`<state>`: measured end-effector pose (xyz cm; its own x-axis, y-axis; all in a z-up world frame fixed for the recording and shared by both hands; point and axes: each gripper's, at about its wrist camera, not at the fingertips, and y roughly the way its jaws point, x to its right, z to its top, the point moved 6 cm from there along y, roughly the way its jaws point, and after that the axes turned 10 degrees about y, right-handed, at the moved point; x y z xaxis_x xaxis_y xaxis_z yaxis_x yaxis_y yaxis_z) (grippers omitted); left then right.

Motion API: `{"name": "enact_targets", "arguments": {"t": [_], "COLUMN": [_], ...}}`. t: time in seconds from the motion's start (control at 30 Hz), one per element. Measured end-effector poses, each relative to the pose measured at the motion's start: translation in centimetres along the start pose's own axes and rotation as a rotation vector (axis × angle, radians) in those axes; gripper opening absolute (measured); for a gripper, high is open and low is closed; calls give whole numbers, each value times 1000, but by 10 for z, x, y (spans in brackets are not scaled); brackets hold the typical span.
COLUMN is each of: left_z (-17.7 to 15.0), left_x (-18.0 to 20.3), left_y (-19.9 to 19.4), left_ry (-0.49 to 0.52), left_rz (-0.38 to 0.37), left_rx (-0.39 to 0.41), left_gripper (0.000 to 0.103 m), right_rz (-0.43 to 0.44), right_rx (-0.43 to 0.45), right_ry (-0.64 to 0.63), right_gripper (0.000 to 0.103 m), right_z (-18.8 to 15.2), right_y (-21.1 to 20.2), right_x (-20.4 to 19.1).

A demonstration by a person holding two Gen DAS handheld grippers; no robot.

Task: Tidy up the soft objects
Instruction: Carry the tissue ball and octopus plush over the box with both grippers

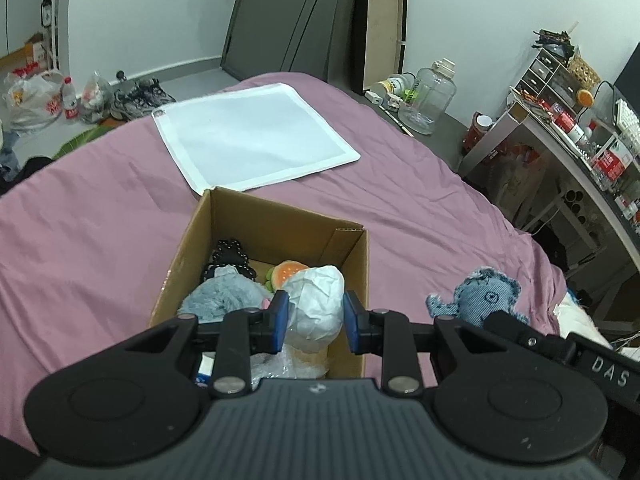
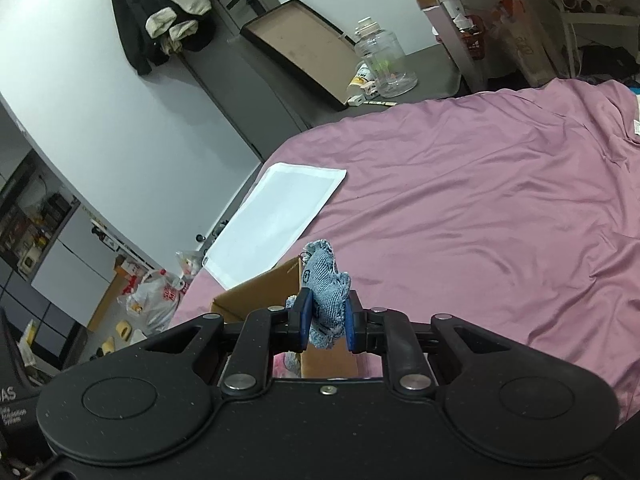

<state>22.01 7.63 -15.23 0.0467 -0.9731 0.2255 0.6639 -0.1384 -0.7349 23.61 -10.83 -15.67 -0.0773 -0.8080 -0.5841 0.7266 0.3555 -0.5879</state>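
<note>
The right gripper (image 2: 325,322) hung above the bed (image 2: 480,200), jaws clenched on a denim toy (image 2: 326,284). The left gripper (image 1: 316,320) hovered over the cardboard box (image 1: 352,272), jaws released around a white wad (image 1: 316,300).

My left gripper (image 1: 315,322): black linkage arms, blue finger pads (image 1: 280,320), silver pivot screws, two round black discs at 7 and 5 o'clock, ribbed grey housing between. My right gripper (image 2: 325,322): same black build, blue pads (image 2: 306,318), speckled matte body, silver screws, white "AS" lettering at 8 o'clock.
</note>
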Motion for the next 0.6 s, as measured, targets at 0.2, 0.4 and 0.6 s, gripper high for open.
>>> {"name": "enact_targets", "arguments": {"t": [0.2,0.4,0.6], "left_z": [-2,-3,-2], "left_x": [-3,-12,-35], "left_y": [16,25,26], "left_ry": [-51,-97,-155], "left_rz": [-108,-154,-118], "left_rx": [-4,1,17], "left_gripper": [28,41,51], "right_rz": [-25,-45,-52], "right_rx": [0,-5,-29], "right_ry": [-32,-57,-89], "right_gripper": [17,17,17], "right_z": [-3,-9,-19], "right_y": [6,17,32], "right_x": [-9,-18,-33]}}
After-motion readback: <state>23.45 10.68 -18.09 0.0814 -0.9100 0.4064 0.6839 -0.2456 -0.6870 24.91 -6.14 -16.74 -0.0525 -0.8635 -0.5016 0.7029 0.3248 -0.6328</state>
